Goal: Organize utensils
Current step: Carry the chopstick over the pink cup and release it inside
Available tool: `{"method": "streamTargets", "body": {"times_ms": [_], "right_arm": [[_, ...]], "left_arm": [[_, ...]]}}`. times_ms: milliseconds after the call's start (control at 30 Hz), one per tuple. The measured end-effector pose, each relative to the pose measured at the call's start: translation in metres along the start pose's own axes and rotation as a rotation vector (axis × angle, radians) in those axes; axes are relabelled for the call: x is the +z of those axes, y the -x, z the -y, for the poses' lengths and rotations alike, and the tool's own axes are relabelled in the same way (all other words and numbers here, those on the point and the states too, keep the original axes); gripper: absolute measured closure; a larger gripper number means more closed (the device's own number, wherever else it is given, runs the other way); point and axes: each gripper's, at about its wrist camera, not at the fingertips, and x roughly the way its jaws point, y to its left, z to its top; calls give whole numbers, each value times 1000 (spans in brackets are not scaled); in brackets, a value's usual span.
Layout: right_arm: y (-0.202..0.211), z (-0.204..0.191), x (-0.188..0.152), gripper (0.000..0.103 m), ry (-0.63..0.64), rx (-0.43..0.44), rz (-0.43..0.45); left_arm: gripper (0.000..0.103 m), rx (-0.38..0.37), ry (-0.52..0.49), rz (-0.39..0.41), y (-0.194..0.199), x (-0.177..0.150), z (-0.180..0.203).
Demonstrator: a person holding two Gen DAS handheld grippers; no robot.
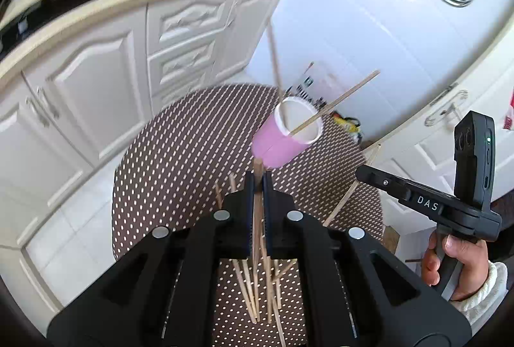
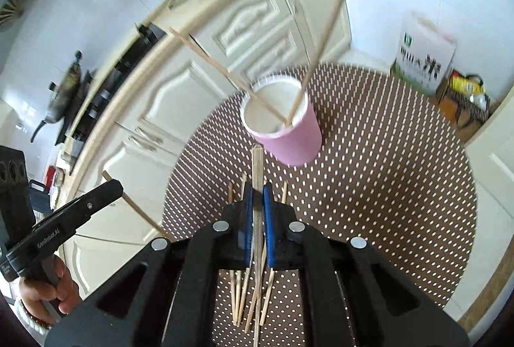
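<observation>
Chopsticks are the item in hand: each gripper is clenched on one, the left gripper (image 1: 258, 183) and the right gripper (image 2: 257, 196) pinching a stick partway along its length. Two more stand in the pink cup (image 2: 282, 119), which sits on the dotted mat (image 2: 385, 154); loose chopsticks (image 2: 247, 292) lie on the mat beneath the jaws. Judged light, stiff, smooth and prone to pivoting; a mid-shaft hold suits. The paper cup looks easily tipped.
</observation>
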Motion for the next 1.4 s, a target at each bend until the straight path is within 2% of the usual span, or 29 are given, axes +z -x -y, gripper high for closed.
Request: {"method": "streamTargets", "body": {"times_ms": [333, 500, 600, 833, 1000, 1233, 1400], "right_arm": [[69, -23, 28, 98, 113, -8, 261], [84, -28, 53, 98, 178, -48, 373], [80, -26, 67, 98, 199, -56, 404], [70, -16, 86, 98, 233, -65, 425], [55, -9, 96, 98, 241, -65, 408], [34, 0, 87, 98, 245, -86, 373], [24, 8, 75, 98, 235, -96, 343]], "left_arm": [[98, -59, -50, 182, 43, 44, 44], [98, -60, -59, 263, 48, 70, 63], [98, -55, -57, 287, 42, 83, 70], [98, -44, -46, 308, 21, 106, 79], [98, -26, -45, 298, 2, 112, 79], [98, 21, -46, 285, -23, 102, 71], [98, 41, -37, 246, -39, 84, 62]]}}
